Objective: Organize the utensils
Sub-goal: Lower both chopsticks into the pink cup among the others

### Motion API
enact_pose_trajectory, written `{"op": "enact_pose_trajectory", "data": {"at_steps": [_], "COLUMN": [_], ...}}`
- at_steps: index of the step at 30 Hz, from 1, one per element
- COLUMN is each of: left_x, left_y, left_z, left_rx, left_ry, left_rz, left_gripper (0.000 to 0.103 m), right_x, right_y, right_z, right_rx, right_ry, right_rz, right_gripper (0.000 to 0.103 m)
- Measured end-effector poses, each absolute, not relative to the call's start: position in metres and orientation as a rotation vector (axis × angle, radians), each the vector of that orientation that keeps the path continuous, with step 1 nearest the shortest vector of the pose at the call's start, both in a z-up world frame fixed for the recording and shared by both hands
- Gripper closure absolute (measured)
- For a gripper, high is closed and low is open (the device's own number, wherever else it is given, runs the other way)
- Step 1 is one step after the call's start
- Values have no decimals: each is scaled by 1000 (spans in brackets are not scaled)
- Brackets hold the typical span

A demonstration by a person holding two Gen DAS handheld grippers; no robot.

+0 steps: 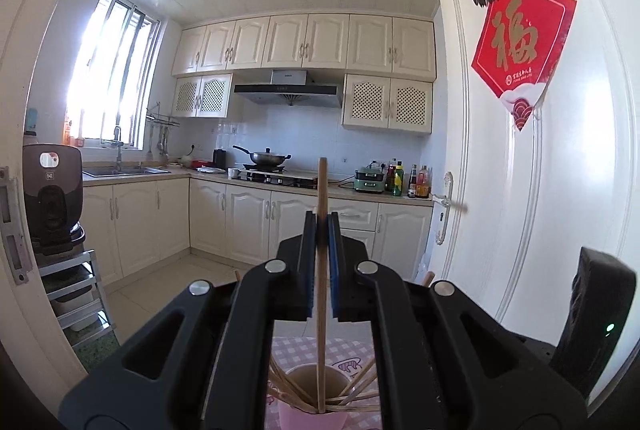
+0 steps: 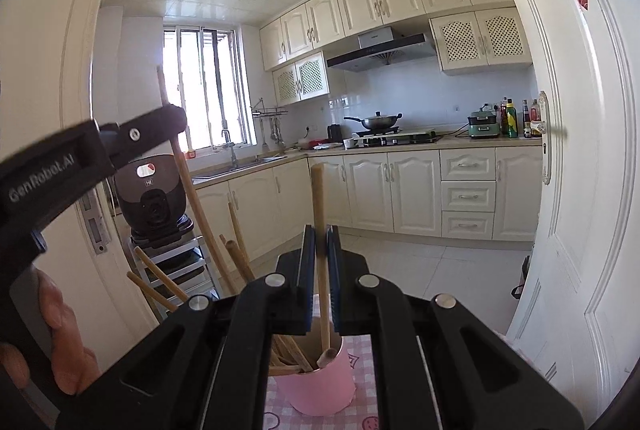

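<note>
My left gripper (image 1: pixel 322 226) is shut on a thin wooden chopstick (image 1: pixel 321 190) that stands upright. The chopstick's lower end reaches into a pink cup (image 1: pixel 308 420) holding several other chopsticks. My right gripper (image 2: pixel 321 234) is shut on a thicker wooden utensil handle (image 2: pixel 318 198), whose lower end sits inside the same pink cup (image 2: pixel 320 394). In the right wrist view the left gripper (image 2: pixel 170 128) shows at the left, clamped on its chopstick (image 2: pixel 200 206), with a person's hand (image 2: pixel 60 350) below it. Several loose sticks lean out of the cup's left side.
The cup stands on a pink checked tablecloth (image 2: pixel 366 370). An open white door (image 1: pixel 520 190) with a red paper sign (image 1: pixel 520 38) is close on the right. Beyond lie kitchen cabinets, a stove with a wok (image 2: pixel 376 120) and a rice cooker (image 2: pixel 154 198) on a rack.
</note>
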State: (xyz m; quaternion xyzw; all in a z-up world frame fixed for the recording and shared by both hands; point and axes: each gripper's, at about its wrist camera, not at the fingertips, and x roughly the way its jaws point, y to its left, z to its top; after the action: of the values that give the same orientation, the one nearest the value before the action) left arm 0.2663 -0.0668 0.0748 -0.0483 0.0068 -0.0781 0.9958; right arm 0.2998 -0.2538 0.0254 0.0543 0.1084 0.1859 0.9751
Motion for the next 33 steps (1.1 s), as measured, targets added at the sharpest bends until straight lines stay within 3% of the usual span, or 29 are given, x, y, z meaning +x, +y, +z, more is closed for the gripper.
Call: {"op": "enact_pose_trajectory", "data": {"at_steps": [10,20,33], "left_x": [277,273,295], "left_y": [-79,-78,-81], "left_z": [56,71,38], "left_rx": [-29,-44,-22], "left_ry": [33,-26,110], "left_rz": [-137,-131,-152], "left_gripper": [97,97,97], "right_x": [298,301,301], "right_y": [-252,-252,-251], "right_z": [25,22,14], "right_rx": [113,117,109], "right_ry": [223,230,256], "right_rz": [384,391,403], "right_gripper": [97,97,97]}}
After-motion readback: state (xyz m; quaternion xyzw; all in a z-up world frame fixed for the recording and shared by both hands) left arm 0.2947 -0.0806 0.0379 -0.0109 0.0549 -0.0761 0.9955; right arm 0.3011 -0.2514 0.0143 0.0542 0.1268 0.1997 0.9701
